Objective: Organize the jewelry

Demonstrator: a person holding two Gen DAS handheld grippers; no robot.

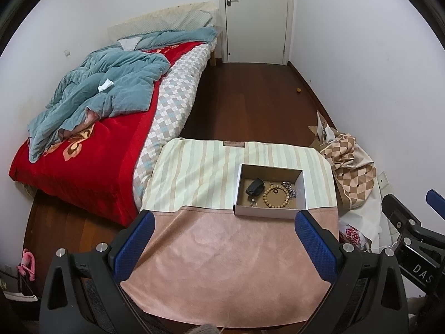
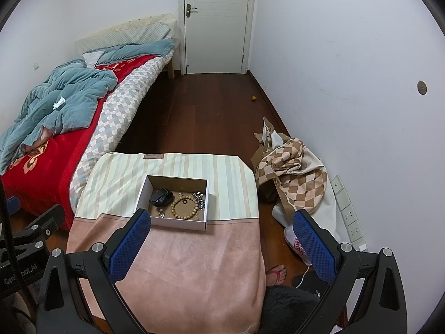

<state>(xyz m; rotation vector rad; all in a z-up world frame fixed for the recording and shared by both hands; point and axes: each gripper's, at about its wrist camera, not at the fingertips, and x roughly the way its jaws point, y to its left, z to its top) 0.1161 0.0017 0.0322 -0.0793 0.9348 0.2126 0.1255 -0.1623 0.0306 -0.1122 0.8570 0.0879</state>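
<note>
I hold the left gripper [image 1: 222,239] and right gripper [image 2: 219,239] spread wide, empty, short of the shallow white cardboard box [image 2: 144,189]; inside it lies the wooden bead bracelet [image 2: 185,207], light, rigid-beaded, likely slippery; I'd pinch its near rim.

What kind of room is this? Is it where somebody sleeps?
Yes, most likely a bedroom. There is a bed with a rumpled blue quilt along one wall and a closed door at the far end. Up close, a cloth-covered table holds a box of jewelry.
</note>
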